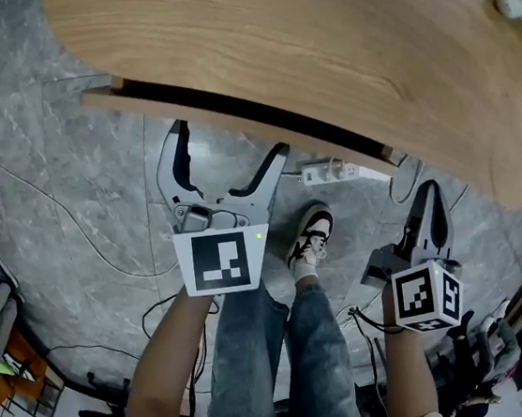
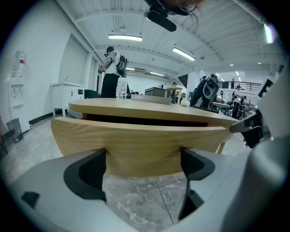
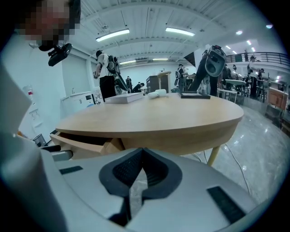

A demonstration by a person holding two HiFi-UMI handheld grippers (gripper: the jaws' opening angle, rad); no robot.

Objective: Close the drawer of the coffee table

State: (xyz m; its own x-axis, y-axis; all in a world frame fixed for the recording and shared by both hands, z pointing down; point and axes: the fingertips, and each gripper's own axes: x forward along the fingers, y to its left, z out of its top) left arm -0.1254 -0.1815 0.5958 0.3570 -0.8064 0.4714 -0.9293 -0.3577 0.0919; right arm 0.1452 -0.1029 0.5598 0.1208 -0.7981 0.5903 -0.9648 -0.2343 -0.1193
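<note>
Well: drawer part-open, dark gap showing between its front and bench top. Left claw jaws spread wide, gripping nothing; drawer front dead ahead, spanning space beyond both jaw tips. Contact with front: cannot tell, looks very near. Right claw clamped shut, empty, off to right of left claw, bench edge ahead of it, clear of drawer. Judgement: closing not done, front not flush. Left to do: push front in until gap gone.
</note>
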